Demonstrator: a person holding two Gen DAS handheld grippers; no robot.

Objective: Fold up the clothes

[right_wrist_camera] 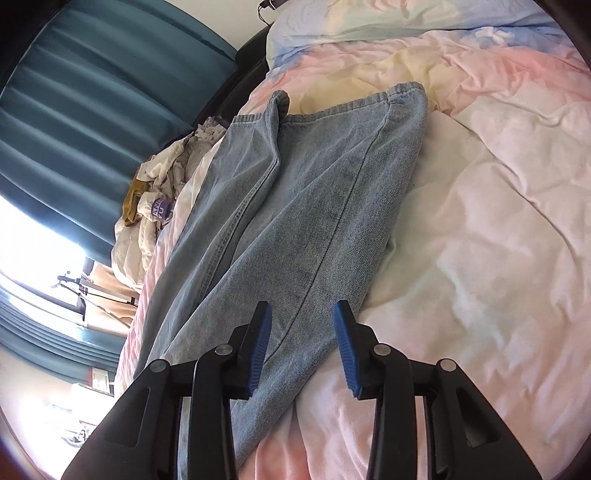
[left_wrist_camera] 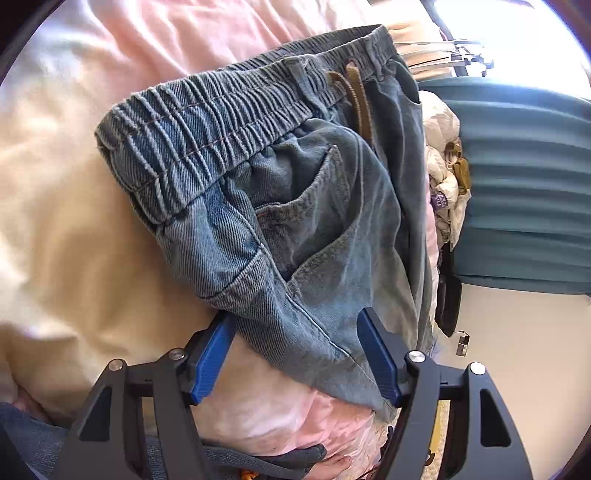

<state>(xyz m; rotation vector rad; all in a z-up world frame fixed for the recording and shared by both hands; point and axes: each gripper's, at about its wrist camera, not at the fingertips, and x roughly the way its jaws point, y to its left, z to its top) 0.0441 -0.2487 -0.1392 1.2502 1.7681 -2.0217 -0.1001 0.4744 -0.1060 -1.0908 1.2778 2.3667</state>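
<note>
A pair of light blue jeans (left_wrist_camera: 295,206) lies folded lengthwise on the bed. In the left wrist view its elastic waistband (left_wrist_camera: 207,122) with a brown drawstring (left_wrist_camera: 354,99) and a front pocket fill the middle. My left gripper (left_wrist_camera: 291,315) stands wide open at the hip, denim lying between the blue pads without being pinched. In the right wrist view the jeans' legs (right_wrist_camera: 303,206) run away from me, hems at the far end. My right gripper (right_wrist_camera: 301,308) is open just above the leg fabric, its pads apart on either side of a seam.
The jeans rest on a rumpled pink, cream and pale blue duvet (right_wrist_camera: 480,221), with a pillow (right_wrist_camera: 369,18) at the far end. A heap of whitish clothes (right_wrist_camera: 147,221) lies at the bed's edge beside a teal curtain (right_wrist_camera: 74,92) and a bright window.
</note>
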